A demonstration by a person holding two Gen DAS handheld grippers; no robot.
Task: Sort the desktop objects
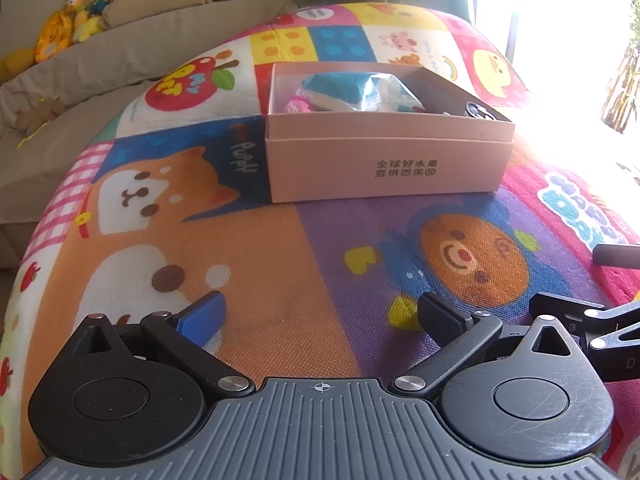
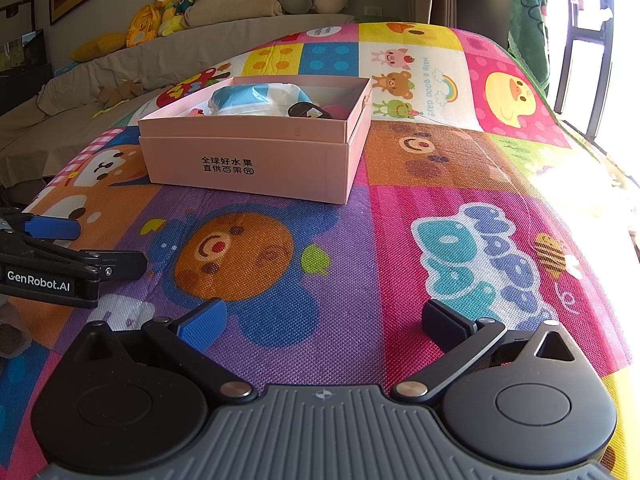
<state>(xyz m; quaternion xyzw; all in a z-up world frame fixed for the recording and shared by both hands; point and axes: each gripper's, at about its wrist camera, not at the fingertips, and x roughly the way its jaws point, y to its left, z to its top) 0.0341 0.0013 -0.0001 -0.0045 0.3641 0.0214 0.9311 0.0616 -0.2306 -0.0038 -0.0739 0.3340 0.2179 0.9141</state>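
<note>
Matt pink cardboard box on woven-textured printed mat; gripper matt black plastic w/ metal rivets

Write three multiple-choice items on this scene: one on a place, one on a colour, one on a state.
1. Where is the blue-and-white packet?
A. on the mat
B. in the box
C. in a gripper

2. What colour is the box?
A. pink
B. green
C. black

3. How do the left gripper and right gripper stand?
A. both shut
B. one holds the box
C. both open, empty

Key: 1 B, it lies within the box walls. 2 A, its sides are pale pink. 3 C, only the mat shows between each pair of fingers.
</note>
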